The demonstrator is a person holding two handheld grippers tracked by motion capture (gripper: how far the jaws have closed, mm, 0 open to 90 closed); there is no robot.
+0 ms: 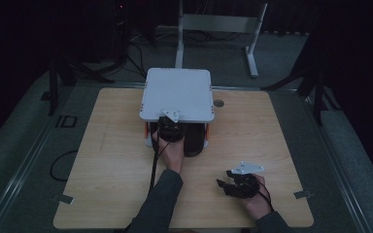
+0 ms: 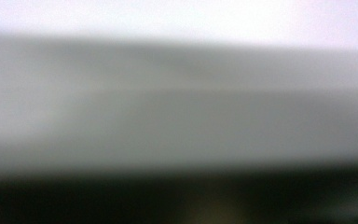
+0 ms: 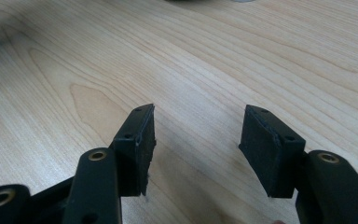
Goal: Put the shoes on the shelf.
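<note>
A white flat-topped box with orange side parts stands at the back middle of the wooden table. Under its front edge sits a dark rounded part. My left gripper is pushed against that front edge, its grey plate just over the lip and its jaws hidden beneath. In the left gripper view a blurred grey-white surface sits very close to the lens. My right gripper rests low over bare wood at the front right, its jaws wide apart with nothing between them.
A round cable hole lies in the tabletop right of the box. Behind the table stands a white metal frame. A black cable loops on the floor at left. Small metal brackets sit at the table's front corners.
</note>
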